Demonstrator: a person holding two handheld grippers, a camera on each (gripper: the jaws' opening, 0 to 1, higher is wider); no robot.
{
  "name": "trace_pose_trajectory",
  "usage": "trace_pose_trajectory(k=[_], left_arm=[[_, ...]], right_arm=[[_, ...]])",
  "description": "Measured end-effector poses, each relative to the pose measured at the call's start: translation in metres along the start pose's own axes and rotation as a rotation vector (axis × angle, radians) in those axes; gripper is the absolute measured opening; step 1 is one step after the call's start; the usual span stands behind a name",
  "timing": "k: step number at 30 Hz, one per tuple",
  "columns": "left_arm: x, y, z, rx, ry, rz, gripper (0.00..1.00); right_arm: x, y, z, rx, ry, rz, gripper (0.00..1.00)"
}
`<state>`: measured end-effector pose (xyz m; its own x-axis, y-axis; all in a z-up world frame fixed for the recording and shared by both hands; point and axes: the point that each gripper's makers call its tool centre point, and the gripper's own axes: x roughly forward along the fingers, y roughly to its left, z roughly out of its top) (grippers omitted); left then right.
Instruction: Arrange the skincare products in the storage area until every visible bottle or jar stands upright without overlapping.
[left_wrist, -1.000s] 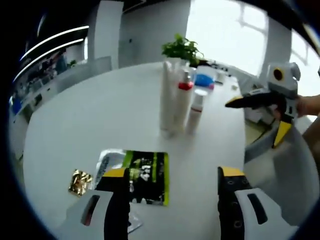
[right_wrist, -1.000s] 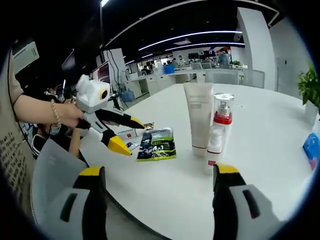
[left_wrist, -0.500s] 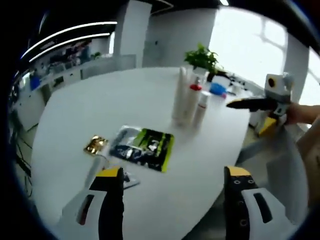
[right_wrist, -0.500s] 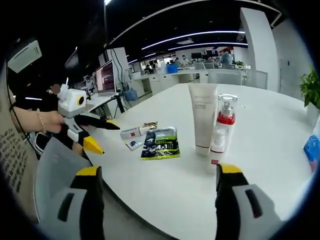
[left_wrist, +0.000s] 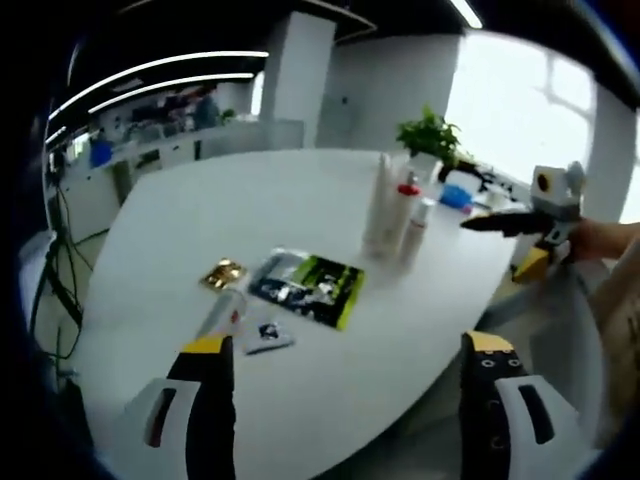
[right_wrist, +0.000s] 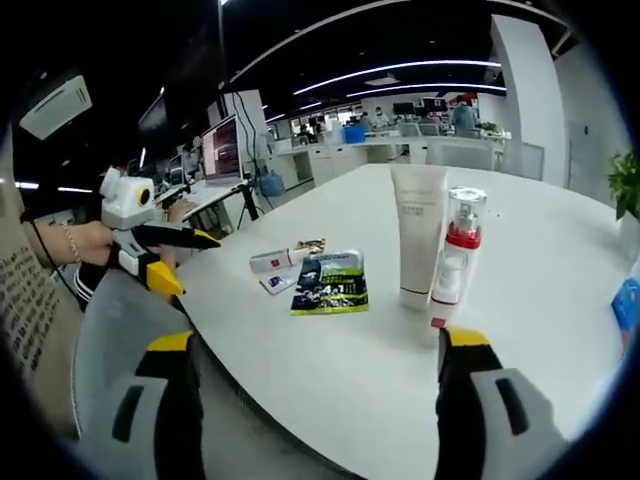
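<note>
On the white table (left_wrist: 200, 220) a tall white tube (left_wrist: 380, 205) stands upright, with a red-collared pump bottle (left_wrist: 405, 208) and a small white bottle (left_wrist: 419, 228) close beside it. The tall tube (right_wrist: 418, 235), the pump bottle (right_wrist: 460, 245) and the small bottle (right_wrist: 446, 290) also appear in the right gripper view. A small white tube (left_wrist: 225, 312) lies flat near the table's edge. My left gripper (left_wrist: 345, 345) is open and off the table; seen from the other side, the left gripper (right_wrist: 195, 262) is in a hand. My right gripper (right_wrist: 316, 340) is open, also empty; it appears as (left_wrist: 497, 247).
A green-and-black sachet (left_wrist: 310, 290), a gold packet (left_wrist: 222, 273) and a small dark sachet (left_wrist: 268, 335) lie flat by the lying tube. A potted plant (left_wrist: 430, 135) and a blue item (left_wrist: 455, 195) sit at the far end. Office desks and monitors (right_wrist: 225, 150) stand behind.
Both views have drawn back from the table, so more of it shows. The left gripper has pulled away from the sachet past the table's edge. The products have not moved.
</note>
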<state>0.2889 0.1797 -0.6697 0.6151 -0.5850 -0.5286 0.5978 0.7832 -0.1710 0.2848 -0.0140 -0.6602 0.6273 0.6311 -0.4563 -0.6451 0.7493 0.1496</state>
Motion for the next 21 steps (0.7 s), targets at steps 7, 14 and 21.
trace_pose_trajectory(k=[7,14,21], left_arm=[[-0.0036,-0.003,-0.0023,0.014,0.003,0.022,0.94],[-0.0037,0.0002,-0.0019,0.01,-0.001,0.037,0.94],[-0.0021,0.002,-0.0035,0.005,0.006,0.041,0.94]], right_arm=[[0.0009,0.0027,-0.0024,-0.011,0.01,0.009,0.99],[0.0026,0.004,-0.0053,-0.018,0.022,0.018,0.99],[0.0031,0.005,-0.0066,-0.025,0.031,0.022,0.99]])
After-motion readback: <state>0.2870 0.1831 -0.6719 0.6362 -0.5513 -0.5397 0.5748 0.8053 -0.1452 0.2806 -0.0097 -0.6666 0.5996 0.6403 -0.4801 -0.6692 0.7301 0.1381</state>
